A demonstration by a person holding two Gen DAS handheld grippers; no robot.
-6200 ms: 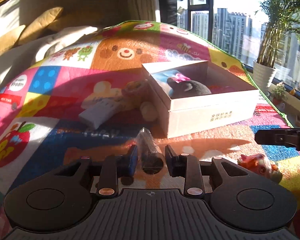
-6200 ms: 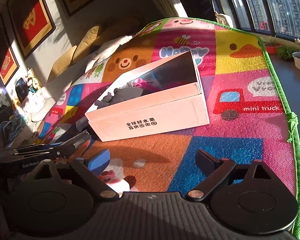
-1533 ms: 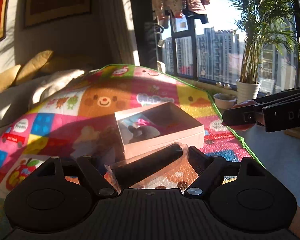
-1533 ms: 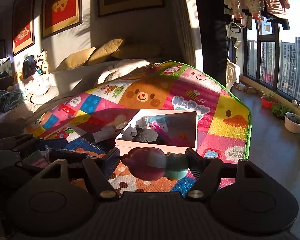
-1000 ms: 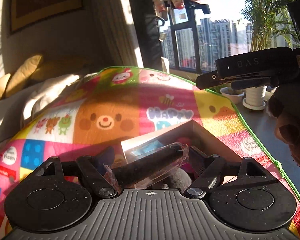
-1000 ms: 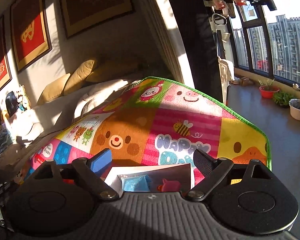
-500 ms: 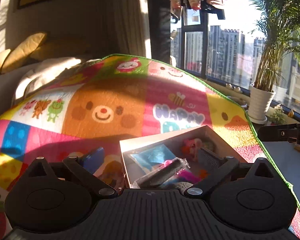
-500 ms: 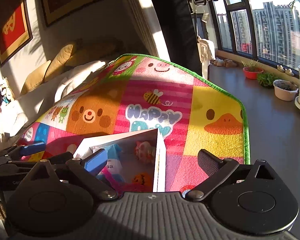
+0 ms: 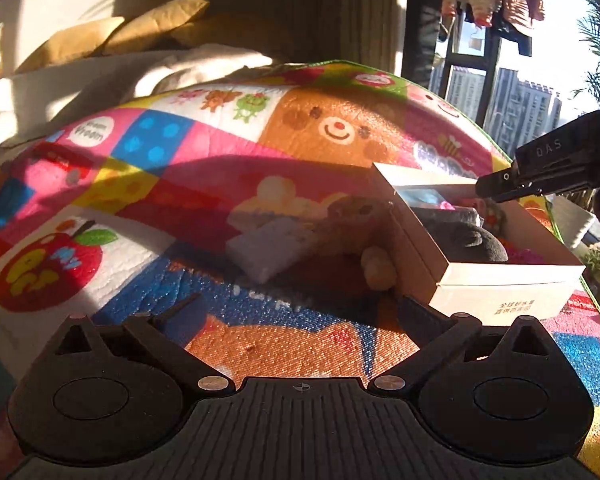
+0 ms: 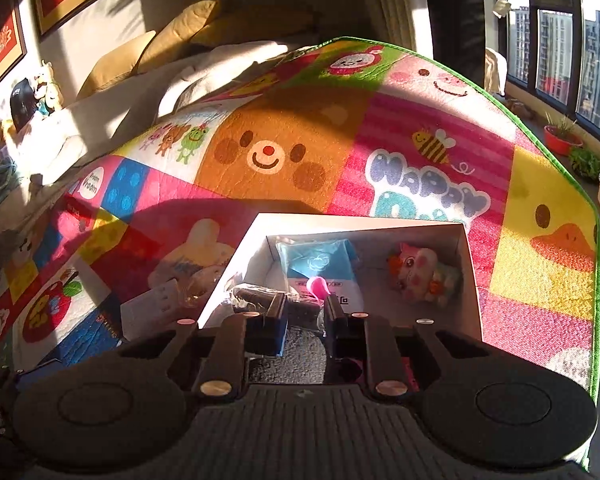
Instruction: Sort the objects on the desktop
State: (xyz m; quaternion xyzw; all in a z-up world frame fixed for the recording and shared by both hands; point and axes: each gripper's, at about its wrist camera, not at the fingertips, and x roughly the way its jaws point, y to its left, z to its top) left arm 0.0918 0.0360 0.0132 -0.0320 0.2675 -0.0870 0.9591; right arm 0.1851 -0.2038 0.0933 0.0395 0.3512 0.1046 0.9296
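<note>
A white cardboard box (image 9: 496, 284) stands on the colourful play mat (image 9: 300, 344); it also shows in the right wrist view (image 10: 240, 256). Inside lie a dark wrapped tube (image 10: 256, 298), a blue packet (image 10: 320, 260), a pig toy (image 10: 420, 276) and a dark plush (image 9: 464, 238). My left gripper (image 9: 292, 316) is open and empty, low over the mat left of the box. My right gripper (image 10: 306, 320) hangs over the box with its jaws narrowed around a dark item; whether it grips is unclear. A white block (image 9: 270, 248) and a bear toy (image 9: 356, 220) lie left of the box.
A small round beige piece (image 9: 378, 268) lies against the box's left wall. A sofa with yellow cushions (image 10: 172, 40) stands behind the mat. Plant pots (image 10: 560, 140) stand on the floor by the windows at right. The mat's green edge (image 10: 560, 168) runs along the right.
My left gripper has let the wrapped tube go into the box and drawn back low over the mat. My right gripper has dropped its toy, then narrowed its jaws over the box.
</note>
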